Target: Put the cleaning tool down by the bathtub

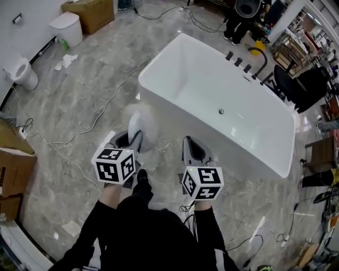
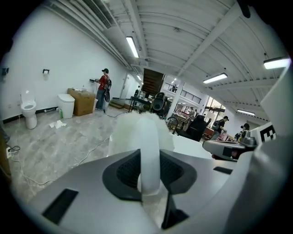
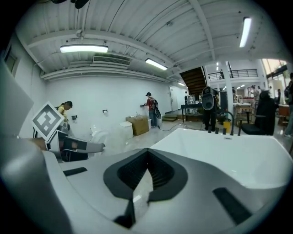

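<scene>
Head view, cleaning tool (image 1: 142, 123): a white fluffy-headed tool, carried in the left gripper (image 1: 134, 138) above the floor, just off the near corner of the bathtub (image 1: 175, 48). It has not been set down yet.
Head view, right gripper (image 1: 192, 144): level beside the left one, carrying nothing. It probably hangs there only to keep out of the way.
Head view, surroundings: a cable (image 1: 108, 103) trails over the marble floor towards the tub's corner – the one thing near the likely drop spot. The toilet (image 1: 23, 73), bin (image 1: 68, 26) and cardboard box (image 1: 91, 12) stand well apart.
Left gripper view, grip: the jaws of the left gripper (image 2: 150, 174) pinch the tool's white handle (image 2: 150, 146) between the ribbed pads. The fluffy head (image 2: 132, 130) points forward, away from the jaws, so it can be lowered head first.
Left gripper view, background: people at work far across the hall, not in the way.
Right gripper view, jaws: the jaws of the right gripper (image 3: 145, 172) are pressed together with nothing between them.
Right gripper view, tub: its white rim (image 3: 215, 153) lies just ahead – the faucet (image 3: 227, 122) is at the far end.
</scene>
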`<move>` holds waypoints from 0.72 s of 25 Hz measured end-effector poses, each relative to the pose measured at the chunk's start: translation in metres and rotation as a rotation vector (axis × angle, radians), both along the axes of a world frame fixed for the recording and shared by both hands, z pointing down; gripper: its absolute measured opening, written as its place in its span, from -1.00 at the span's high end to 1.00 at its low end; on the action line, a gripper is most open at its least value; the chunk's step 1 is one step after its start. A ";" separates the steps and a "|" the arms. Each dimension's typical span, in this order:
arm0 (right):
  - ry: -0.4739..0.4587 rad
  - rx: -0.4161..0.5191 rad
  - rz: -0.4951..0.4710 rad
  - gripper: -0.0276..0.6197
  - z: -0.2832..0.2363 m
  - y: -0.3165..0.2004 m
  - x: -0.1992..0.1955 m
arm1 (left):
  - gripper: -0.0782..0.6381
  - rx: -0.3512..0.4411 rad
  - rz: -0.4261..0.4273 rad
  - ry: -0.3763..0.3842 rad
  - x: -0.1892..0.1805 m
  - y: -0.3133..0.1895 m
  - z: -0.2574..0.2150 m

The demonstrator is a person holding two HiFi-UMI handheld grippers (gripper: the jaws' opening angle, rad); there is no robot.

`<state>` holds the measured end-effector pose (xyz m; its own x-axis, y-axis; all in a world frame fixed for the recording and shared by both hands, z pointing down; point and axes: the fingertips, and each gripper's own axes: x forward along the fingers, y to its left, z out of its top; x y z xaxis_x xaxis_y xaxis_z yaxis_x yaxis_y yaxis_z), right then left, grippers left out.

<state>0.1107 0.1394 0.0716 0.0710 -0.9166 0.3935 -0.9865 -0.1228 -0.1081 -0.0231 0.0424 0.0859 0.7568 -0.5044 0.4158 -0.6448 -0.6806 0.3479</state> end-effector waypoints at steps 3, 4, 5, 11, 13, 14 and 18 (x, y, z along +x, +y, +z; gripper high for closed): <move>0.011 -0.022 -0.035 0.91 0.007 -0.043 -0.009 | 0.52 0.005 -0.024 -0.002 -0.011 -0.039 0.004; 0.013 -0.031 -0.050 0.91 0.009 -0.055 -0.011 | 0.52 0.002 -0.036 -0.003 -0.014 -0.050 0.006; 0.013 -0.041 -0.065 0.91 0.012 -0.066 -0.013 | 0.52 -0.002 -0.052 -0.004 -0.018 -0.060 0.009; 0.023 -0.090 -0.139 0.91 0.029 -0.114 -0.043 | 0.52 -0.043 -0.126 -0.019 -0.057 -0.103 0.035; 0.026 -0.101 -0.159 0.91 0.035 -0.126 -0.043 | 0.52 -0.058 -0.151 -0.030 -0.062 -0.113 0.045; 0.026 -0.107 -0.167 0.91 0.039 -0.131 -0.042 | 0.52 -0.065 -0.163 -0.036 -0.064 -0.118 0.051; 0.026 -0.133 -0.193 0.91 0.059 -0.157 -0.038 | 0.52 -0.096 -0.203 -0.068 -0.068 -0.141 0.080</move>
